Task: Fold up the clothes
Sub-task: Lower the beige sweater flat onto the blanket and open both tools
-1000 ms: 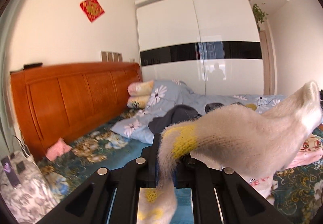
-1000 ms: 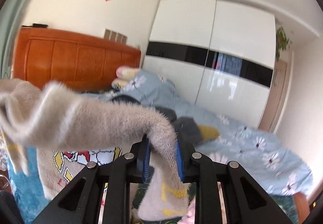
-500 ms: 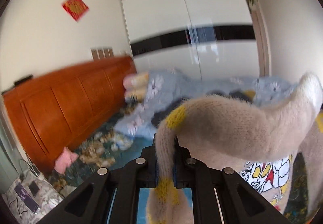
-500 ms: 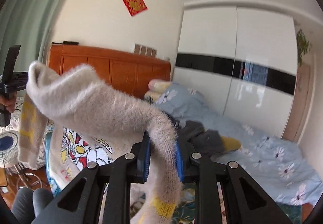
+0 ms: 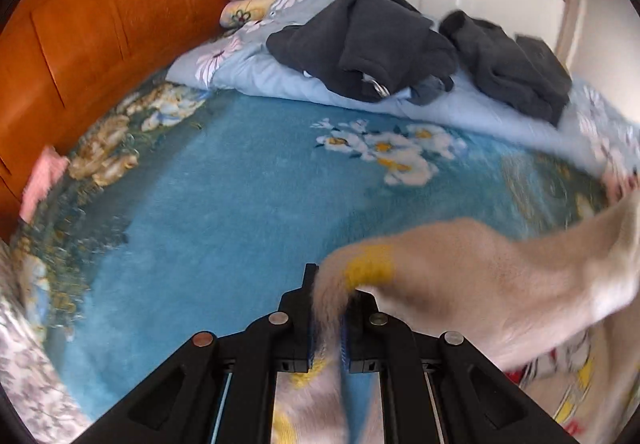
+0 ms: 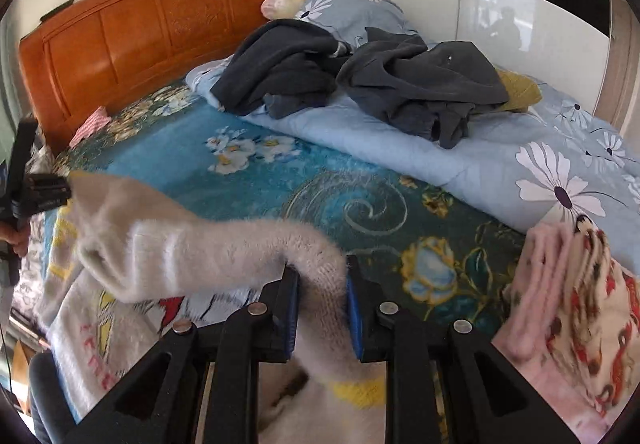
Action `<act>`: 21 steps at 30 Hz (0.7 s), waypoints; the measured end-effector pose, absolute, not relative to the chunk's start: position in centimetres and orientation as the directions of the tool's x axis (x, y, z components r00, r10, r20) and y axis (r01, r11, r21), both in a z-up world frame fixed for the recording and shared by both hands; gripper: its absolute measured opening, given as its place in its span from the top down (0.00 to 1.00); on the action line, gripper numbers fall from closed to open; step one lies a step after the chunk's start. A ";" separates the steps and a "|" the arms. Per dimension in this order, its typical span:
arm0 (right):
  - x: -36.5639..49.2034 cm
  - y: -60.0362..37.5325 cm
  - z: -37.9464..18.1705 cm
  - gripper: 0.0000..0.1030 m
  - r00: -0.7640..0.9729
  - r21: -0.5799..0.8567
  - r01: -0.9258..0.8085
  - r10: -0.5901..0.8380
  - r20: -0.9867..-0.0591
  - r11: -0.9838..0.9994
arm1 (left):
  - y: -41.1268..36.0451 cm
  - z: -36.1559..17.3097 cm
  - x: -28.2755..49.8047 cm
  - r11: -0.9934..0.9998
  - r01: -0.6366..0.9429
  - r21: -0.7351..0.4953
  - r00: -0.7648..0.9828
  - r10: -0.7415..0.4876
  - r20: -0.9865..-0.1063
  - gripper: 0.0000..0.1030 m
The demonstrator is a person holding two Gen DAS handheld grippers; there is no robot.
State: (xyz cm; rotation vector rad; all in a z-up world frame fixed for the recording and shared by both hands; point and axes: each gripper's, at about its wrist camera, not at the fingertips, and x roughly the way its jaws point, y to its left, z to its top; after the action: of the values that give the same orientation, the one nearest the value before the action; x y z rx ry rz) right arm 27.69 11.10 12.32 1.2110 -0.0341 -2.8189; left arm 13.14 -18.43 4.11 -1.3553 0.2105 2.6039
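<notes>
Over the bed's blue floral blanket (image 5: 224,204), both claws hold one fuzzy beige knit sweater with yellow stripes and a cartoon print (image 5: 492,284)

Left claw (image 5: 328,320): jaws nearly closed, pinching a narrow fold of the sweater between the blue pads; a yellow band sits just past the grip and the fabric runs off to the right of the claw, blurred

Right claw (image 6: 322,304): jaws closed onto a thicker roll of the sweater (image 6: 192,244), gap filled by the knit; the fabric stretches left toward the other claw (image 6: 44,190), seen at the frame edge with a person's hand (image 6: 16,240) under it

Sweater body hangs below the stretched edge, the lower part with the red and yellow print lying on the blanket's near edge; how much of it touches the blanket I cannot tell

Beyond the blanket, away from the claws: pale blue daisy-print duvet (image 6: 500,160) with two crumpled dark grey garments (image 6: 420,84) piled on it, a mustard yellow piece (image 6: 520,92) just beside them

Orange wooden headboard (image 6: 140,32) at the blanket's far-left side, a small pink cloth (image 6: 90,124) against it

Pink patterned fabric bundle (image 6: 572,304) on the blanket just right of the right claw
</notes>
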 end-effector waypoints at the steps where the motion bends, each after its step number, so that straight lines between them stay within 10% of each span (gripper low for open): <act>1: 27.2 11.3 12.2 0.79 -0.688 0.049 0.051 -0.070 -0.722 -0.998 | -18.4 3.7 12.3 -0.971 -0.236 0.026 -0.552 0.112 -0.826 0.90; 18: 17.8 16.9 3.6 0.75 -0.544 0.169 -0.117 -0.079 -0.835 -0.979 | -16.9 -3.3 2.8 -0.981 -0.191 -0.039 -0.422 0.118 -0.899 0.79; 21: 17.7 17.1 2.9 0.72 -0.543 0.174 -0.137 -0.073 -0.837 -0.975 | -17.7 -2.7 3.1 -0.987 -0.157 -0.043 -0.421 0.106 -0.901 0.59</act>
State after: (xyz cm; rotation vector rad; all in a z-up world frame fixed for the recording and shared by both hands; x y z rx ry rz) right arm 17.67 17.14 2.94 1.5185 -0.3494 -2.7699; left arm 3.14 -17.65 -2.71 -1.5944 0.0713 2.5228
